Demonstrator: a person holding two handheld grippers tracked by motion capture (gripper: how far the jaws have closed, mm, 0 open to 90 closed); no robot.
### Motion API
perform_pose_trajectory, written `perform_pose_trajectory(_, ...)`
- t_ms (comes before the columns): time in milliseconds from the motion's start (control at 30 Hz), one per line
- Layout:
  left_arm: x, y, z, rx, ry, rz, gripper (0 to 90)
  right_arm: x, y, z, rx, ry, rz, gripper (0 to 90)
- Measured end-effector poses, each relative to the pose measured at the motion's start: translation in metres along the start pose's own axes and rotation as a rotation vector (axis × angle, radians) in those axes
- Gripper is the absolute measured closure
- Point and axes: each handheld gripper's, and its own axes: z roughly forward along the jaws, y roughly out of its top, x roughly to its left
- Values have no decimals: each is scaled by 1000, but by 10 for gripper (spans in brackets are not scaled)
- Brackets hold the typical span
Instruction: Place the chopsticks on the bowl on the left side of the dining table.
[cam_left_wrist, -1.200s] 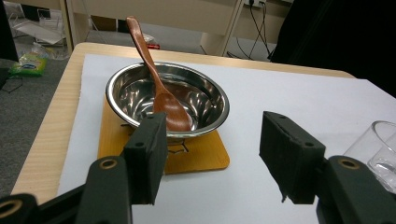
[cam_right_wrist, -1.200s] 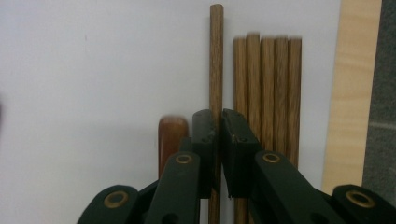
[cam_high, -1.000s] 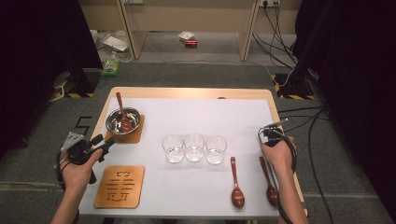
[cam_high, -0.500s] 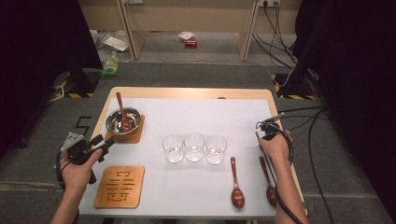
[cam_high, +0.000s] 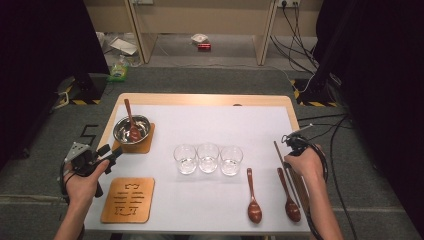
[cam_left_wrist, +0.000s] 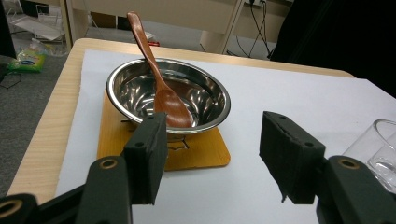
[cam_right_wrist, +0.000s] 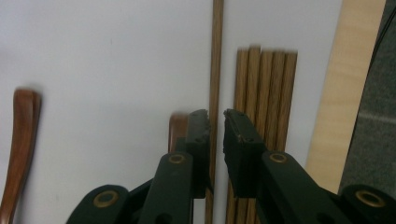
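closest to the person, relative to the row of three glasses (cam_high: 208, 159), the right gripper (cam_right_wrist: 215, 122) hovered off to the right, over the chopsticks. its jaws stood narrowly apart and had just been opening; a single chopstick (cam_right_wrist: 217, 56) ran up between the pads, and whether a pad touched it could not be told from the right gripper view. that stick lay apart from the bundled chopsticks (cam_right_wrist: 266, 84), probably drawn out so it could be picked alone. two wooden spoons (cam_high: 253, 200) lay right of and nearer than the glasses, handles pointing away, likely staged for later pickup. left of the glasses, the left gripper (cam_left_wrist: 212, 140) waited with jaws spread wide and nothing between them, aimed at the steel bowl (cam_left_wrist: 210, 93) as if ready to steady it. farther left, the bowl sat on a wooden coaster (cam_left_wrist: 205, 154), a wooden spoon (cam_left_wrist: 159, 84) leaning inside. a second coaster (cam_high: 128, 199) lay bare nearer. blur hid the bundled chopsticks' ends, and one glass (cam_left_wrist: 376, 149) was cut off by the frame edge.
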Motion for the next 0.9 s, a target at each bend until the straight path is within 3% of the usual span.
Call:
perform_pose_trajectory(167, 0, 0, 0, 1, 0, 1, 413, -1, -14, 2, 54, 10, -29, 811)
perform_pose_trajectory(333, 0, -1, 1, 6, 1, 1, 413, 0, -19, 7, 77, 9, -13, 811)
perform_pose_trajectory(900, 2, -1, 0, 4, 0, -6, 413, 3, -16, 20, 123, -12, -13, 819)
